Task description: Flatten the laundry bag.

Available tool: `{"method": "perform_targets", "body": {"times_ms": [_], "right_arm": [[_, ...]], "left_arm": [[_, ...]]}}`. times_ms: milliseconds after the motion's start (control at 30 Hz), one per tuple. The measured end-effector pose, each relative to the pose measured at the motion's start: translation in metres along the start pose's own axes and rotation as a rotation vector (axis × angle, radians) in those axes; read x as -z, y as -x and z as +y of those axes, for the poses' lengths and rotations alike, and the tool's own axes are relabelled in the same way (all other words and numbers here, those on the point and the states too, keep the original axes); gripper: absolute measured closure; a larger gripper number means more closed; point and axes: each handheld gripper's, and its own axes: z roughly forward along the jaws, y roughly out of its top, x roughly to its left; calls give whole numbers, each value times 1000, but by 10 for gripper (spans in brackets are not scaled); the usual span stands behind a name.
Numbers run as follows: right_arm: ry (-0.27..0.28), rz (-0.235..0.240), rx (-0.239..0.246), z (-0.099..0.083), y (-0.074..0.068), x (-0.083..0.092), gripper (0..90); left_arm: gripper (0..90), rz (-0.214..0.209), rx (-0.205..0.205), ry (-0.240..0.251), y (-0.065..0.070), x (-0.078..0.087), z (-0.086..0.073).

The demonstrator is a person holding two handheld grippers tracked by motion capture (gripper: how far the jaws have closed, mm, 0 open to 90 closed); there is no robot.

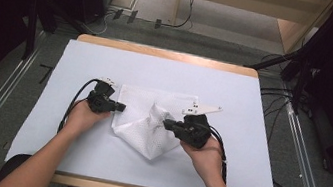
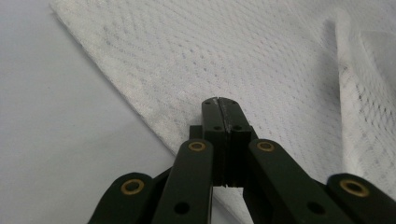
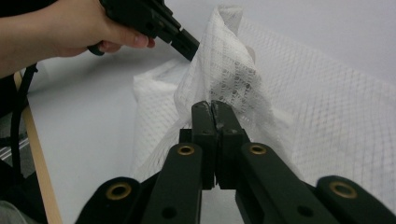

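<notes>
A white dimpled paper towel (image 1: 150,121) is pinched by the closed right gripper (image 1: 168,123), its fold raised. The left gripper (image 1: 121,107), jaws closed, is set at the towel's left edge.

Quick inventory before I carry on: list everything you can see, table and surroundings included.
Mesh cloth: one, white, mid-table, a fold raised toward its right side.
Table cover: one, pale lilac-white, spread over the tabletop.
Table: one, light wood, edge showing at far and near sides.
Floor cables: several, black, on grey floor right of the table.
Wooden frame: one, light wood, beyond the table.
Left gripper: one, black, jaws together at the cloth's left edge.
Right gripper: one, black, jaws closed on the raised fold.
Hands: two, holding the grippers.
</notes>
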Motion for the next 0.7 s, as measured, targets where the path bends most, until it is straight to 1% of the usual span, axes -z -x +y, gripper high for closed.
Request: {"method": "perform_targets", "body": {"times_ms": [67, 100, 133, 267, 400, 533, 700], "right_arm": [[-6, 3, -6, -5, 1, 2, 900], [-10, 3, -13, -10, 1, 5, 900], [-10, 3, -13, -10, 1, 5, 900], [-17, -19, -19, -18, 1, 16, 900], [-12, -31, -42, -29, 5, 27, 900], [-29, -40, -60, -41, 6, 33, 900], [-50, -54, -94, -56, 14, 39, 900]], "left_arm": [[900, 1, 2, 0, 0, 0, 0], [900, 0, 3, 0, 0, 0, 0], [900, 0, 2, 0, 0, 0, 0], [900, -3, 4, 1, 0, 0, 0], [900, -2, 0, 0, 0, 0, 0], [900, 0, -2, -4, -1, 0, 1], [900, 8, 2, 1, -2, 0, 1]]}}
